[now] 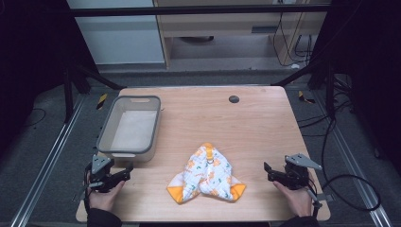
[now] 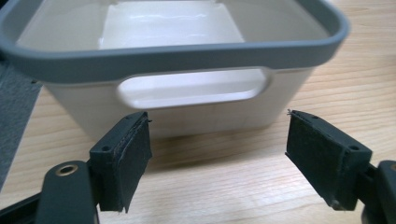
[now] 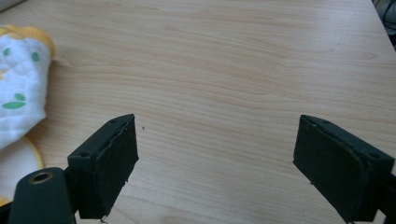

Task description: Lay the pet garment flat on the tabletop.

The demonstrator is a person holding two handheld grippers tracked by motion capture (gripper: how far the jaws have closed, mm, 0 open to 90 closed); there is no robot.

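White-and-orange printed cloth (image 1: pixel 206 175) sits crumpled on the desk (image 1: pixel 255 123), midway between both claws, bin (image 1: pixel 128 125) at rear left. Left claw (image 1: pixel 124 174) released, empty, facing the bin wall. Right claw (image 1: pixel 269 172) released, empty, cloth off to its left. Suggest: swing each claw inward, go low, pinch orange corners, not the bunched middle.

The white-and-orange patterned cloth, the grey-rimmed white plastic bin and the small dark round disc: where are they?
White-and-orange patterned cloth (image 1: pixel 206 174), high view, middle of the crumpled fabric.
Grey-rimmed white plastic bin (image 2: pixel 177 55), left gripper view, near rim.
Small dark round disc (image 1: pixel 233 99), high view, its centre.
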